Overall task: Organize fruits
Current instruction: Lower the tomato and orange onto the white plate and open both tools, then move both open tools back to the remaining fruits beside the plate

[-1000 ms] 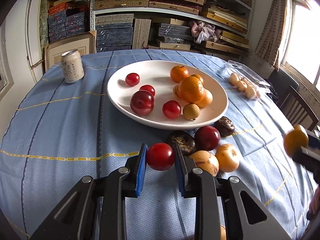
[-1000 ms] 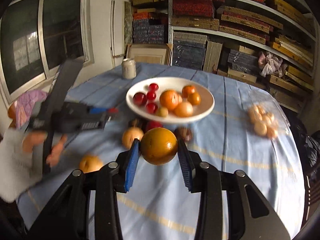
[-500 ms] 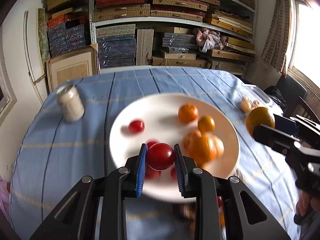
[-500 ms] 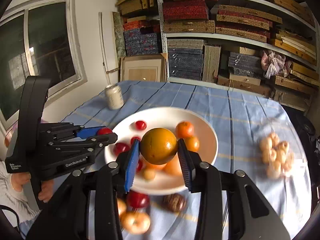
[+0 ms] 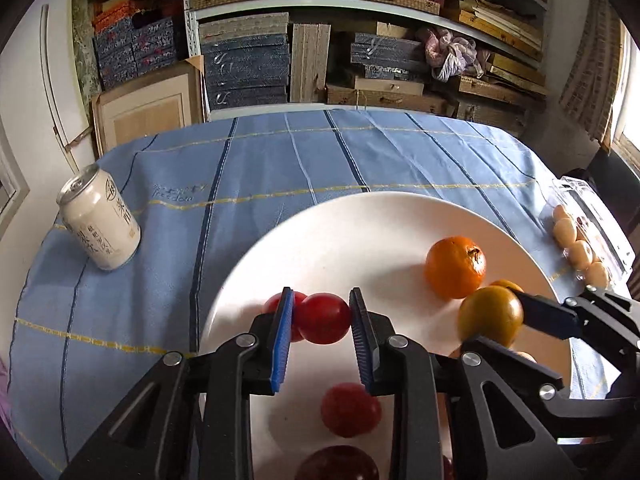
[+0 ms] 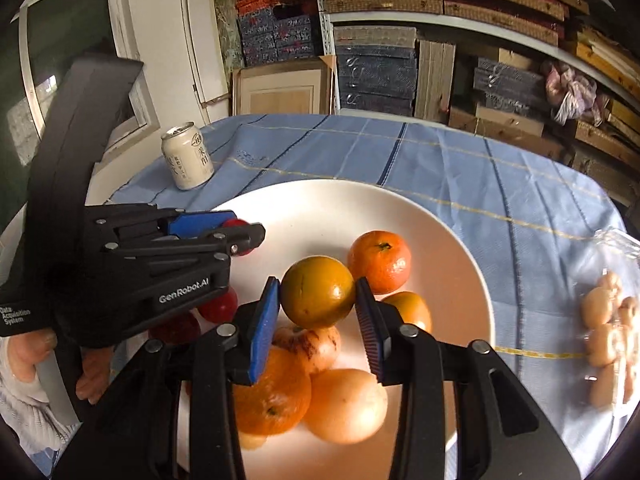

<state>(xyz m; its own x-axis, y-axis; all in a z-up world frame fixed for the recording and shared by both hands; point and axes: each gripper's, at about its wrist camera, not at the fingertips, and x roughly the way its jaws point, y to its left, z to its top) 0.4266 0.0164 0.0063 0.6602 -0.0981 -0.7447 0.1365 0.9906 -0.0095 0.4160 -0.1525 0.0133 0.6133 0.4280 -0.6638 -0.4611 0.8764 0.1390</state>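
Over the left part of the white plate [image 5: 360,208] my left gripper [image 5: 320,304] holds a small red fruit [image 5: 323,318] between its blue pads, and its jaws are opening. Another red fruit [image 5: 350,410] lies on the plate just below it. My right gripper [image 6: 318,292] is shut on a yellow-green orange [image 6: 318,298] above a pile of oranges and pale fruits [image 6: 344,404] on the plate [image 6: 320,208]. In the right wrist view the left gripper [image 6: 246,232] comes in from the left, level with the plate's left rim. An orange tangerine [image 6: 379,262] lies just beyond the held orange.
A pale drink can [image 5: 100,226] stands on the blue checked tablecloth [image 5: 320,152] left of the plate. A clear bag of small pale fruits [image 6: 608,320] lies to the right. A person's hand [image 6: 24,356] grips the left tool. Crowded shelves stand behind the table.
Both grippers have travelled forward from the loose fruit near the table's front to above the plate, each carrying its fruit. The plate now fills the lower part of both views.
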